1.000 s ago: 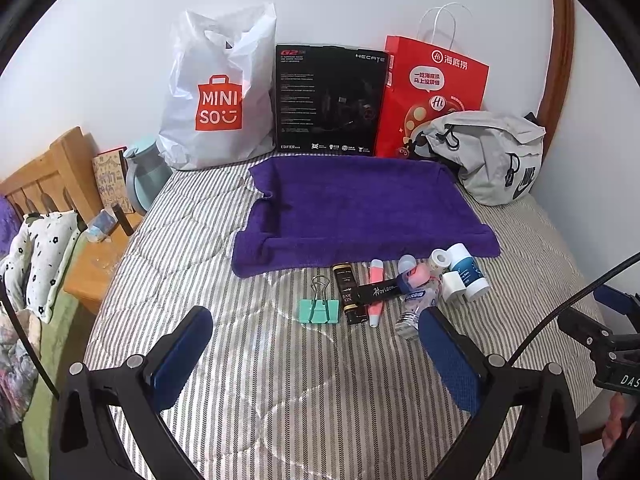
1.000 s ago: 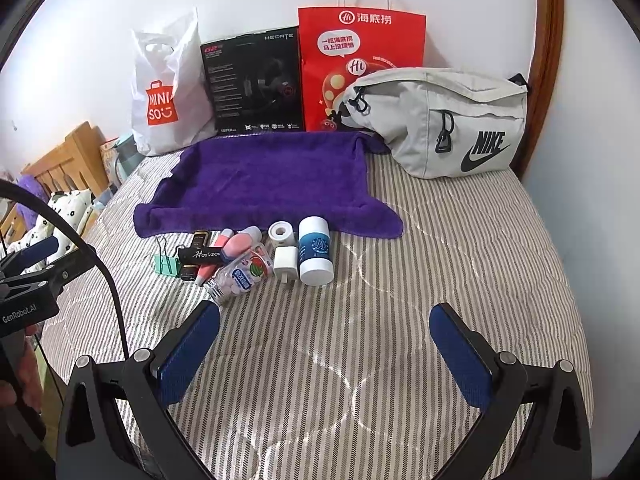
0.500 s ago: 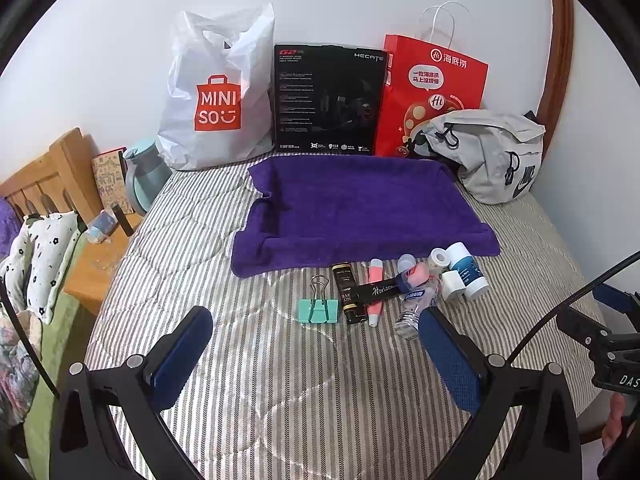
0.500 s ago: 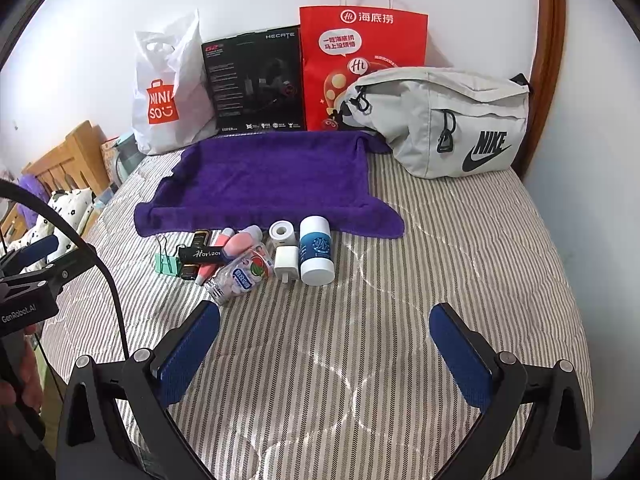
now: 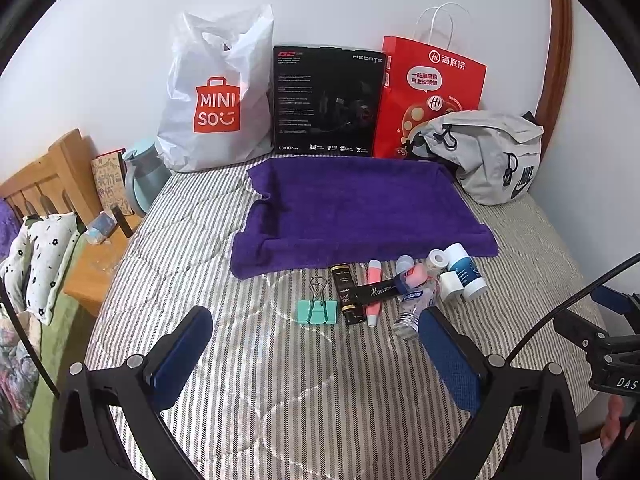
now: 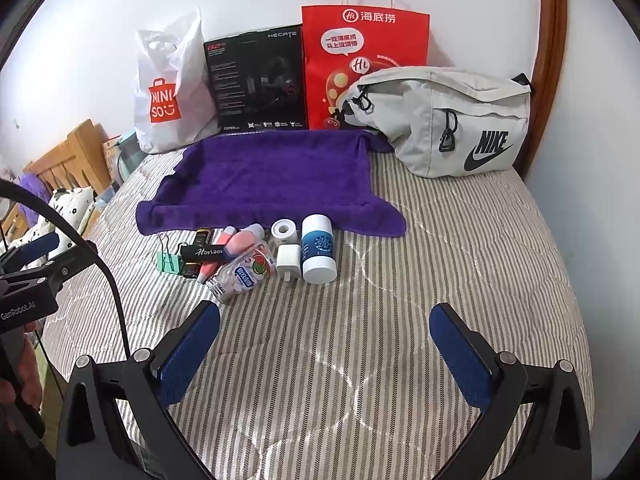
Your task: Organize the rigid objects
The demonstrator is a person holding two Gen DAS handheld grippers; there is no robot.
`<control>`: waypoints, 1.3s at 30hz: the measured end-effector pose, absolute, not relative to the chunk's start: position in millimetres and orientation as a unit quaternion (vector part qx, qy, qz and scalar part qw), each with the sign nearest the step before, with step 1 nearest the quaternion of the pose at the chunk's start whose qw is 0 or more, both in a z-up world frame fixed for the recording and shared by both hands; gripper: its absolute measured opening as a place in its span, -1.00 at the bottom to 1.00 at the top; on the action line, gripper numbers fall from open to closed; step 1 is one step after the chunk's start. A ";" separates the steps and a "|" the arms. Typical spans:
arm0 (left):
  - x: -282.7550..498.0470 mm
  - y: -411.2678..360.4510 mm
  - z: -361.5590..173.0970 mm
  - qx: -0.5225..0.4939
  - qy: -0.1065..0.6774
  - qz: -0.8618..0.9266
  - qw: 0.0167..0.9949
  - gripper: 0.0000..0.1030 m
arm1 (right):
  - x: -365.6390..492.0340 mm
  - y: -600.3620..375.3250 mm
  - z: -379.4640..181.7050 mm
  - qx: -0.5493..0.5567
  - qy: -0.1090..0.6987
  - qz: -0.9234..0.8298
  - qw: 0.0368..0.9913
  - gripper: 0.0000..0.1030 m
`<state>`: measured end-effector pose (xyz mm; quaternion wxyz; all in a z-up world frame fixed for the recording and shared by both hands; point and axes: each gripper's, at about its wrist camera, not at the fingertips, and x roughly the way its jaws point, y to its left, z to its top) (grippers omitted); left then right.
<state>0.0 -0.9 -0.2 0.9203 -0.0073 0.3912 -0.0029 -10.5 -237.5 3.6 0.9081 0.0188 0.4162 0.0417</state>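
A row of small items lies on the striped bed just in front of a purple towel (image 5: 356,208) (image 6: 272,180): a teal binder clip (image 5: 317,310) (image 6: 168,260), a black and gold tube (image 5: 346,294), a black Horizon case (image 5: 378,292) (image 6: 202,253), a pink tube (image 5: 373,292), a clear candy bottle (image 6: 244,272) (image 5: 412,308), a white charger plug (image 6: 289,258), a white tape roll (image 6: 283,230) and a blue and white bottle (image 6: 318,254) (image 5: 464,274). My left gripper (image 5: 316,344) hangs open short of the clip. My right gripper (image 6: 324,340) stands open short of the bottle, holding nothing.
Against the wall stand a white Miniso bag (image 5: 218,108), a black Hecate box (image 5: 326,100) and a red paper bag (image 5: 430,92). A grey Nike pouch (image 6: 444,120) lies at the back right. A wooden nightstand (image 5: 96,264) and headboard sit left of the bed.
Both views have shifted very slightly; the items on the bed have not moved, and both grippers stay open.
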 end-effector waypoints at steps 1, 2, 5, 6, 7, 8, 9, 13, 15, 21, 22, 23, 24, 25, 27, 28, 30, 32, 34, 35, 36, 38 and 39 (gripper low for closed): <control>0.2 -1.5 0.1 -0.007 0.391 -0.003 0.920 1.00 | -10.7 -236.8 3.6 0.017 0.416 0.042 0.908 1.00; 0.2 -1.2 0.0 -0.007 0.392 -0.003 0.920 1.00 | -11.0 -236.6 3.5 0.016 0.417 0.041 0.908 1.00; -0.2 -1.5 -0.1 -0.006 0.391 -0.003 0.920 1.00 | -10.7 -236.8 3.2 0.016 0.418 0.041 0.907 1.00; -0.2 -1.5 -0.2 -0.007 0.391 -0.004 0.920 1.00 | -10.1 -237.0 2.9 0.016 0.419 0.041 0.907 1.00; -0.4 -1.5 0.0 -0.007 0.391 -0.004 0.920 1.00 | -10.0 -237.2 2.8 0.015 0.419 0.041 0.907 1.00; -0.2 -0.9 -0.4 -0.007 0.391 -0.005 0.920 1.00 | -9.8 -237.5 2.8 0.014 0.419 0.041 0.907 1.00; 0.2 -0.5 -0.8 -0.006 0.392 -0.006 0.920 1.00 | -9.4 -237.6 2.8 0.015 0.419 0.040 0.907 1.00; 1.0 0.0 -1.9 -0.006 0.392 -0.006 0.920 1.00 | -7.9 -239.3 3.0 0.017 0.419 0.040 0.907 1.00; 2.3 -0.2 -2.7 -0.006 0.394 -0.007 0.919 1.00 | -6.5 -240.1 2.4 0.017 0.421 0.040 0.906 1.00; 8.5 3.7 -4.7 -0.001 0.392 -0.004 0.920 1.00 | -1.2 -243.0 -1.2 0.020 0.425 0.038 0.904 1.00; 9.0 6.6 -5.7 0.000 0.388 -0.002 0.922 1.00 | -0.1 -243.8 -2.5 0.021 0.426 0.038 0.904 1.00; 11.5 8.7 -6.6 0.001 0.387 -0.002 0.922 1.00 | 1.8 -245.1 -4.8 0.022 0.428 0.038 0.902 1.00; 14.5 12.6 -9.4 -0.001 0.390 -0.001 0.921 1.00 | 3.7 -245.9 -6.9 0.023 0.431 0.038 0.901 1.00; 16.7 15.6 -11.7 -0.002 0.392 0.001 0.920 1.00 | 5.6 -246.8 -9.1 0.023 0.433 0.037 0.900 1.00; 22.9 24.0 -20.0 -0.009 0.398 0.008 0.917 1.00 | 9.6 -248.1 -13.8 0.023 0.439 0.036 0.898 1.00; 26.3 27.9 -25.3 -0.014 0.403 0.010 0.915 1.00 | 12.1 -249.0 -17.1 0.024 0.441 0.036 0.896 1.00; 32.9 32.4 -35.6 -0.022 0.413 0.010 0.911 1.00 | 15.6 -250.0 -22.7 0.024 0.446 0.036 0.894 1.00; 40.9 36.2 -49.9 -0.029 0.425 0.006 0.905 1.00 | 19.8 -251.5 -28.1 0.026 0.451 0.037 0.892 1.00; 49.7 36.9 -64.5 -0.030 0.438 0.009 0.899 1.00 | 24.2 -252.2 -34.6 0.026 0.456 0.040 0.889 1.00; 53.9 35.9 -71.8 -0.029 0.443 0.010 0.896 1.00 | 26.0 -252.6 -37.2 0.027 0.458 0.041 0.888 1.00; 59.5 35.1 -79.6 -0.028 0.450 0.009 0.892 1.00 | 28.0 -252.9 -40.2 0.027 0.461 0.042 0.886 1.00; 68.2 32.8 -92.2 -0.029 0.458 0.003 0.889 1.00 | 32.2 -253.8 -46.0 0.027 0.465 0.044 0.884 1.00; 71.3 31.6 -97.5 -0.027 0.462 0.001 0.886 1.00 | 33.6 -254.8 -47.9 0.028 0.467 0.044 0.883 1.00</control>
